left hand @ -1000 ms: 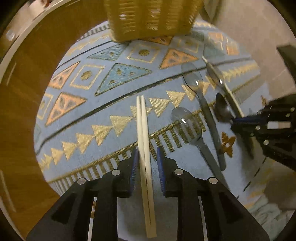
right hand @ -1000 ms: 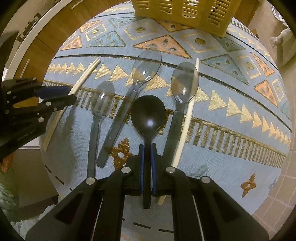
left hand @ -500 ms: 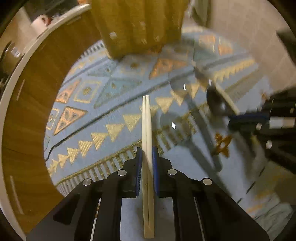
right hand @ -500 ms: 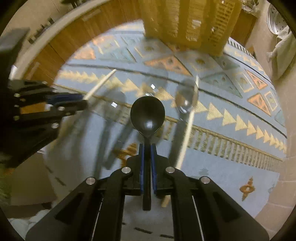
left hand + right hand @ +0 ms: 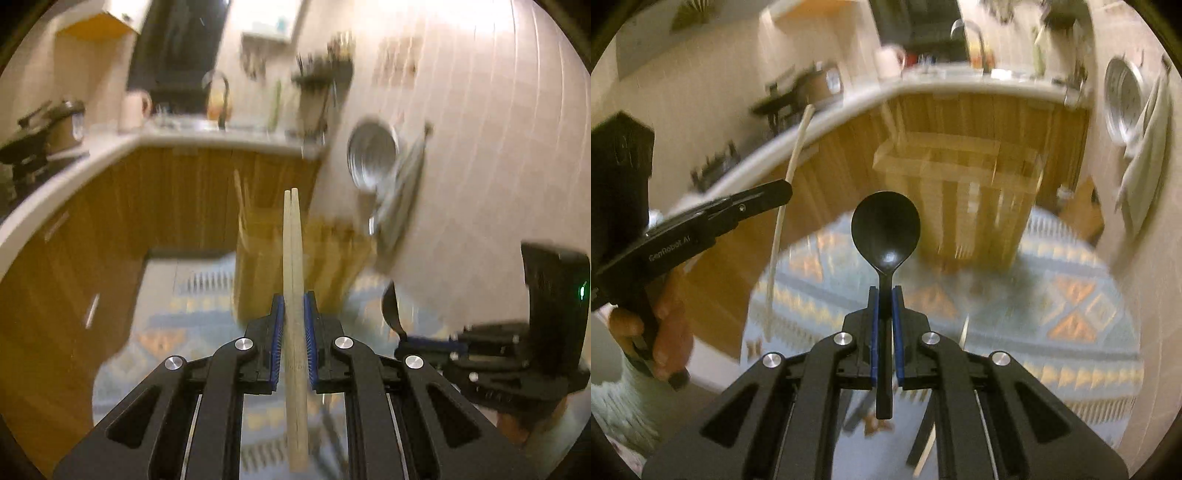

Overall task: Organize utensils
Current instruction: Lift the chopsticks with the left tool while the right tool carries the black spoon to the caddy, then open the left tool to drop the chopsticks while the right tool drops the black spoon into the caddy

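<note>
My left gripper is shut on a pair of pale wooden chopsticks, held up off the mat and pointing at the yellow slotted basket. My right gripper is shut on a black spoon by its handle, bowl up, also raised and facing the basket. The left gripper with its chopsticks shows at the left of the right wrist view. The right gripper with the spoon bowl shows at the right of the left wrist view. Both views are motion-blurred.
The blue patterned mat lies below, with a chopstick and dark utensil handles partly hidden under my right gripper. Wooden cabinets with a white counter stand behind the basket. A tiled wall with a hanging metal pan is at the right.
Both grippers have lifted and tilted up from the mat, carrying the chopsticks and the black spoon. The views now face the basket and kitchen instead of looking down.
</note>
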Demonstrator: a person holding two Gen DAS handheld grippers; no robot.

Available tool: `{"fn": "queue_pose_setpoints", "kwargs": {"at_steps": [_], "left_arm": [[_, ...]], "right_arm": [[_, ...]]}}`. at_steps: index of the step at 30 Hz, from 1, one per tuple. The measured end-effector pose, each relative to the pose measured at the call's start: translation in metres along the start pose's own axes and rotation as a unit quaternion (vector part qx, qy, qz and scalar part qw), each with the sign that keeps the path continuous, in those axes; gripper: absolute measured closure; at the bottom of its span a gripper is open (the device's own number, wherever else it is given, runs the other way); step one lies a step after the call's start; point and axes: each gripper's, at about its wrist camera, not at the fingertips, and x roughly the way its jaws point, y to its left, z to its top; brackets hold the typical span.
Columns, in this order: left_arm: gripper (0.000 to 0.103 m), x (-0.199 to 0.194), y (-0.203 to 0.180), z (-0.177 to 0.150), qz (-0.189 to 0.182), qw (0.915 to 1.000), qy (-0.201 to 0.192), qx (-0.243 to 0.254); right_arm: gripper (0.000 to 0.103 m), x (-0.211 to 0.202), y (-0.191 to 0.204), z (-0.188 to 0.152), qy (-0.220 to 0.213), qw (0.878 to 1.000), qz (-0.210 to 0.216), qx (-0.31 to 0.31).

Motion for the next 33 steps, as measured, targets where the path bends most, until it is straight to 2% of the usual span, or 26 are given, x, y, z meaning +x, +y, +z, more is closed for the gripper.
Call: {"fn": "queue_pose_setpoints", "kwargs": {"at_steps": [2,5,10,15,18,24,28,33], "left_arm": [[0.094,0.002,-0.003,0.019,0.013,0.9986,-0.051,-0.005],[0.094,0.013,-0.001,0.039,0.004,0.9949,-0.095,-0.032],[0.094,0.032,-0.001,0.072,-0.002,0.9815,-0.184,-0.054],[0.094,0.053,-0.005,0.094,-0.005,0.9731,-0.222,-0.062],[0.094,0.070,-0.002,0.097,0.013,0.9700,-0.236,-0.056],[0.094,0.102,0.005,0.095,0.048,0.9675,-0.243,-0.049],[0.094,0.126,0.014,0.088,0.063,0.9690,-0.231,-0.060],[0.094,0.138,0.023,0.077,0.082,0.9691,-0.225,-0.058]], "right_arm": [[0.098,-0.009,-0.006,0.016,-0.044,0.999,-0.007,-0.006],[0.098,-0.017,-0.018,0.041,-0.103,0.994,-0.020,-0.003],[0.098,-0.025,-0.047,0.078,-0.185,0.982,-0.030,0.025],[0.098,-0.016,-0.070,0.105,-0.237,0.970,-0.039,0.039],[0.098,-0.004,-0.078,0.110,-0.247,0.967,-0.050,0.045],[0.098,0.038,-0.087,0.108,-0.235,0.967,-0.083,0.045],[0.098,0.059,-0.098,0.101,-0.227,0.968,-0.092,0.058],[0.098,0.071,-0.112,0.095,-0.223,0.966,-0.106,0.072]]}}
